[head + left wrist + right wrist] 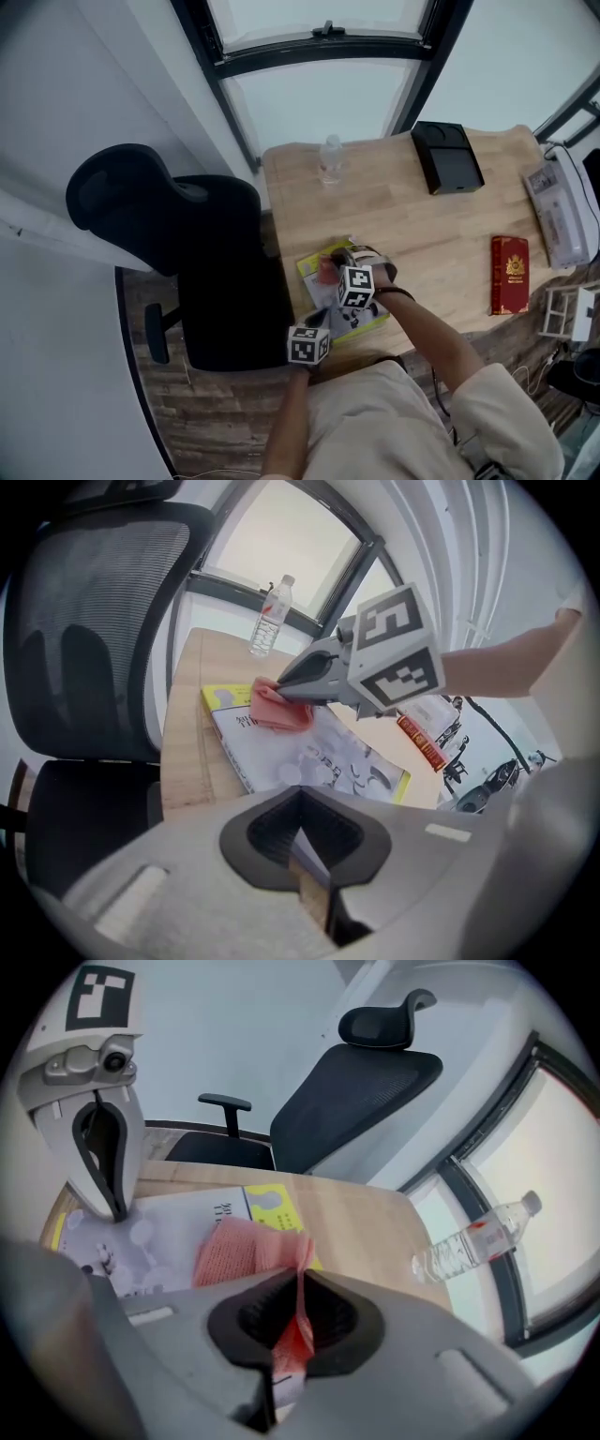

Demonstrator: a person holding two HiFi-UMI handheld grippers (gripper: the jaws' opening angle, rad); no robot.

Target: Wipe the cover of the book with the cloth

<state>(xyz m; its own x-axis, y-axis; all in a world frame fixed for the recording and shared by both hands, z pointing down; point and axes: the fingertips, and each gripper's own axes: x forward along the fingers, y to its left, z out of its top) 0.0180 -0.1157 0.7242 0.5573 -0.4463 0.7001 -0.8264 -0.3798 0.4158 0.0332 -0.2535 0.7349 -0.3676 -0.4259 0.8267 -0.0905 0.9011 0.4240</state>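
Right gripper [298, 1288] fingers pinch the cloth [246, 1249] on the book [159, 1232], left gripper [302, 832] fingers clamp its edge: best drag flat, lightly, across the whole cover.

Your light source: daylight through window [323, 94] ahead of right gripper [300, 1283], panes blown out white. Shadows soft, faint. Your two gripper views: heavy fisheye bending, black corners, housing nearest lens blurred. Head view dimmer, sharp.

Black chair [187, 253]; water bottle [330, 159]; black case [448, 157]

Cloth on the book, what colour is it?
The cloth is pinkish red, clearest in the right gripper view.
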